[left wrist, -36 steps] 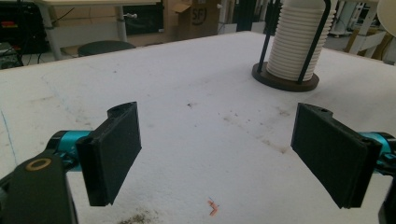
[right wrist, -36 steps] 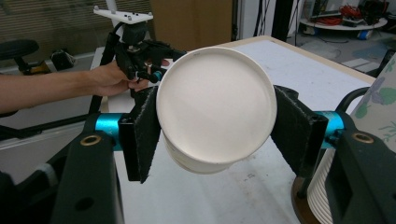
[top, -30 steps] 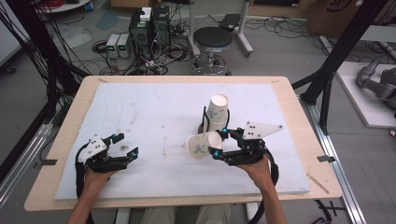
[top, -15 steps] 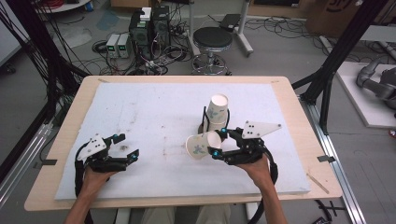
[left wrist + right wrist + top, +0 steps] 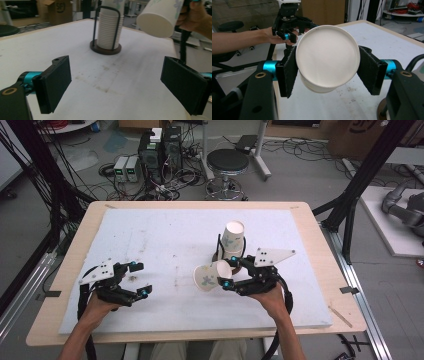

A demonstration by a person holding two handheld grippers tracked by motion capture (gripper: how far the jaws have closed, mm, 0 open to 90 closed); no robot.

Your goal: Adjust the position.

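Right gripper [image 5: 227,273] is clamping a paper cup [image 5: 210,276] sideways above the table [image 5: 165,235], beside the cup stack [image 5: 233,239]. Left gripper [image 5: 140,278] is sitting empty, jaws just been opening. Risks: thin wall buckling under the squeeze, or the cup clipping the stack.

— Where does the cup stack [image 5: 233,240] stand?
— On the white mat [image 5: 165,235], right of the middle, inside a wire holder [image 5: 105,47] on a round base.
— And the single cup [image 5: 211,276]?
— Just in front of the stack and a little left, lying sideways between the jaws of the right gripper [image 5: 227,272], clear of the mat.
— The left gripper [image 5: 140,279]?
— Near the mat's front left, well apart from the cups.
— What lies beyond the table [image 5: 80,240]?
— A stool [image 5: 227,162], with boxes and cables to its left.
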